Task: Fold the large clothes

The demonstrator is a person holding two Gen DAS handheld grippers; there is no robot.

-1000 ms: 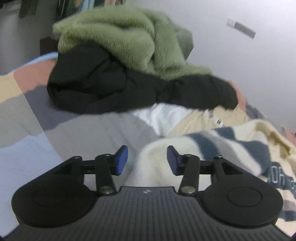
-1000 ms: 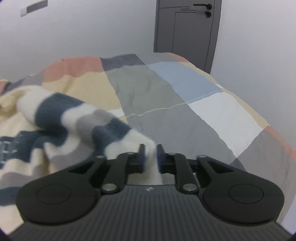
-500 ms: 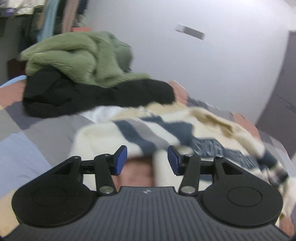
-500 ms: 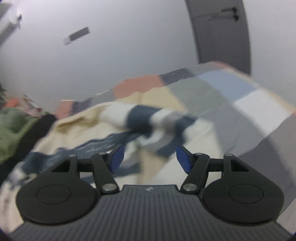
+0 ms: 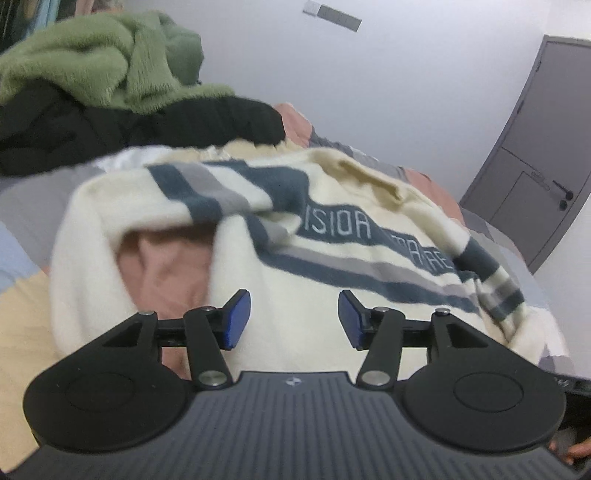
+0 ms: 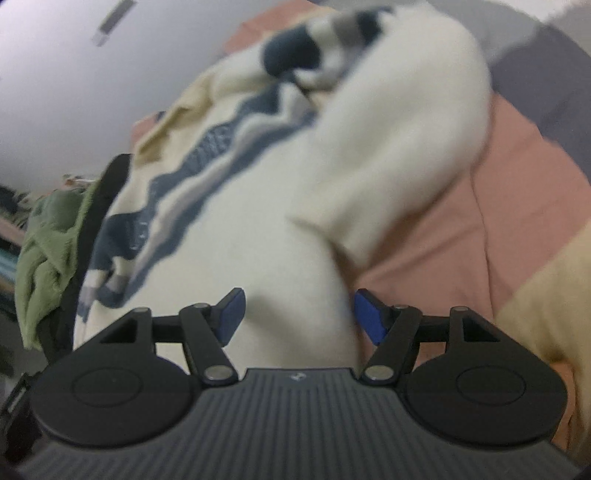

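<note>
Where the patchwork bedspread (image 5: pixel 22 325) ends, a grey door (image 5: pixel 532 173) stands.

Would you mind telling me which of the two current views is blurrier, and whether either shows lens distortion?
Right wrist view: blurrier, the cream striped sweater smeared, its stripes soft. Left wrist view: sharper, letters on the sweater partly readable, fisheye bending the grey door into a curve. Both: soft even light, no glare.

Bed cover (image 5: pixel 22 325): patchwork of pink, tan, grey and pale blue panels, creased. Plain white wall (image 5: pixel 424 92) behind the bed, with a small grey rectangular fitting (image 5: pixel 332 15) mounted high. Grey door (image 5: pixel 535 177) at right, closed, with dark lever handle (image 5: pixel 563 192). Hanging garments at upper left, blurred.
</note>
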